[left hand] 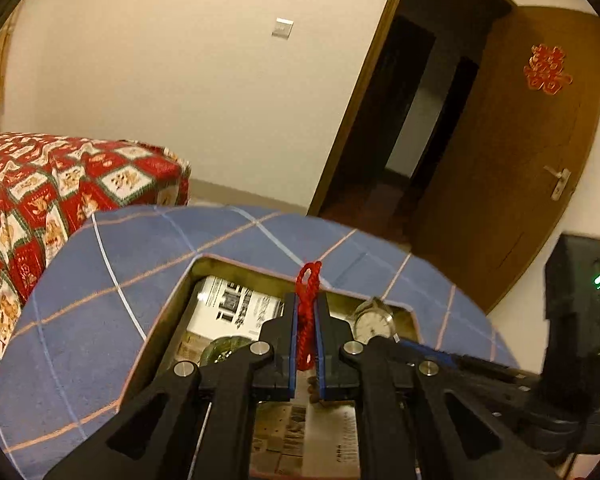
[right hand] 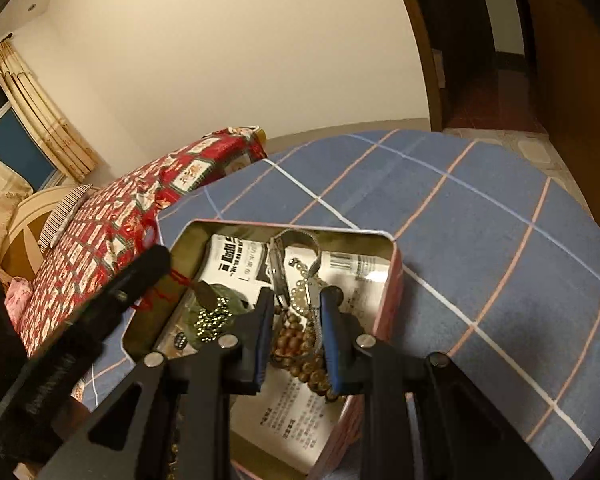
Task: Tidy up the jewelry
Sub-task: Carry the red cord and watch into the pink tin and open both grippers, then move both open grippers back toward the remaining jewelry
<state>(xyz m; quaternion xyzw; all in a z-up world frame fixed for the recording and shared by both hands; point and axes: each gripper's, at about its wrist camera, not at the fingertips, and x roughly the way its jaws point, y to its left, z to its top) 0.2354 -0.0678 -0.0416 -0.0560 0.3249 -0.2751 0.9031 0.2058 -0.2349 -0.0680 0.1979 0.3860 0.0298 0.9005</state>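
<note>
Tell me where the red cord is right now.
In the left wrist view the red cord sits pinched between the shut left gripper fingers, above the open tin on the blue plaid cloth.

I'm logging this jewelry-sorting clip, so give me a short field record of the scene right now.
surface: blue checked cloth
container: open tin box lined with printed paper
left tongs: shut on red braided cord
right tongs: over the box, straddling the wooden bead bracelet; grip unclear
also in box: watch, pale bead strand
</note>
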